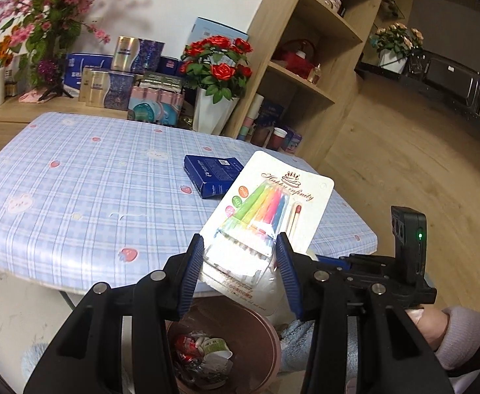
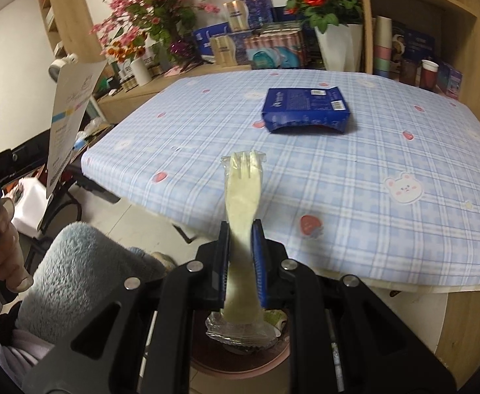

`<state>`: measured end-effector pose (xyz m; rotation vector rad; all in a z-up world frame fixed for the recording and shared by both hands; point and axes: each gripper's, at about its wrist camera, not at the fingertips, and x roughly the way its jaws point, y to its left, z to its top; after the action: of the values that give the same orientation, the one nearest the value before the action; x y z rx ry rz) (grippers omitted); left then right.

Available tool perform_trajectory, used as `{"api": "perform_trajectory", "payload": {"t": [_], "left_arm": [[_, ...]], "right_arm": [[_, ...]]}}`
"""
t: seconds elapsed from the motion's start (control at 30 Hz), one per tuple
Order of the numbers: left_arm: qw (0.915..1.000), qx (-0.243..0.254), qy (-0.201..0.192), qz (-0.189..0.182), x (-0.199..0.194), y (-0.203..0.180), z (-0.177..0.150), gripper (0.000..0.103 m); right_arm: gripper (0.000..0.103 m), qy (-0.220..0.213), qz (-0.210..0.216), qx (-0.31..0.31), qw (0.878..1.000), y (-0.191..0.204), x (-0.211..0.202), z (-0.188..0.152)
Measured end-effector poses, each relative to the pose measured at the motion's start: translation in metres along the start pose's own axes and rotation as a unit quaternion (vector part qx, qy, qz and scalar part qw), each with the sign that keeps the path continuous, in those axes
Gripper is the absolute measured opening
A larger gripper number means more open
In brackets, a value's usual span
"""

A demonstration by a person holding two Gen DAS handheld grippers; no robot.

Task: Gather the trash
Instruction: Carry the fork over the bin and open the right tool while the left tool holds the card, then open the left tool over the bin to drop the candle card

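— Left wrist view first: what have you got, and where does it sit against the bin?

— My left gripper has its fingers partly closed on the lower end of the candle pack, a blister card of coloured candles. It hangs just above the pinkish bin, which stands on the floor below the near edge of the worktop. Crumpled wrappers already lie in the bin, so I judge some collecting is done.

— And the other hand?

— My right gripper has its fingers nearly closed, pinching the handle of a plastic-wrapped fork, tines pointing up and away from me. It too is above the bin, whose rim shows under my fingers.

— What is left?

— Neither piece is dropped yet; both want releasing into the bin. Beyond the bin, up on the worktop, a blue box lies untouched. I'd guess that is the last piece, though I can't tell whether it is trash.

— Does one view tell you more?

— The left view looks down into the bin and shows the printed face of the candle pack. The right view shows only the card's pale back, off to the left, but shows the fork, which the left view lacks, and my left hand on its handle.
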<state>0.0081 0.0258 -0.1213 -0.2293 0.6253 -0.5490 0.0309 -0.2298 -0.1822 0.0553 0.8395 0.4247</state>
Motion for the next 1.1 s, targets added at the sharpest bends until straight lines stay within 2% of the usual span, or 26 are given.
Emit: {"api": "perform_trajectory", "payload": {"t": [0.23,0.47,0.63,0.77,0.83,0.93,1.1], "left_arm": [[0.9999,-0.009,-0.010,0.005,-0.016,0.004,-0.008,0.044],[0.9999,-0.015,-0.004,0.001,-0.016,0.006,-0.013,0.044],[0.9998,-0.016,0.006,0.002,-0.008,0.006,-0.019,0.044],[0.9997,-0.012,0.020,0.001,-0.001,0.006,-0.023,0.044],[0.9995,-0.003,0.030,0.003,0.004,0.004,-0.025,0.044],[0.9987,0.009,0.049,0.003,0.013,0.000,-0.030,0.044],[0.9961,0.025,0.085,0.001,0.033,-0.005,-0.041,0.045]], "right_arm": [[0.017,0.008,0.001,-0.011,1.000,0.016,0.000,-0.009],[0.018,0.012,0.007,-0.016,1.000,0.022,0.000,-0.013],[0.049,-0.001,0.015,-0.010,1.000,0.019,-0.002,-0.012],[0.066,-0.025,-0.020,-0.008,0.999,0.010,-0.011,-0.005],[0.082,-0.042,-0.040,0.002,0.998,0.001,-0.017,-0.001],[0.092,-0.068,-0.068,0.020,0.995,-0.013,-0.028,0.006],[0.097,-0.089,-0.098,0.040,0.990,-0.034,-0.038,0.012]]}}
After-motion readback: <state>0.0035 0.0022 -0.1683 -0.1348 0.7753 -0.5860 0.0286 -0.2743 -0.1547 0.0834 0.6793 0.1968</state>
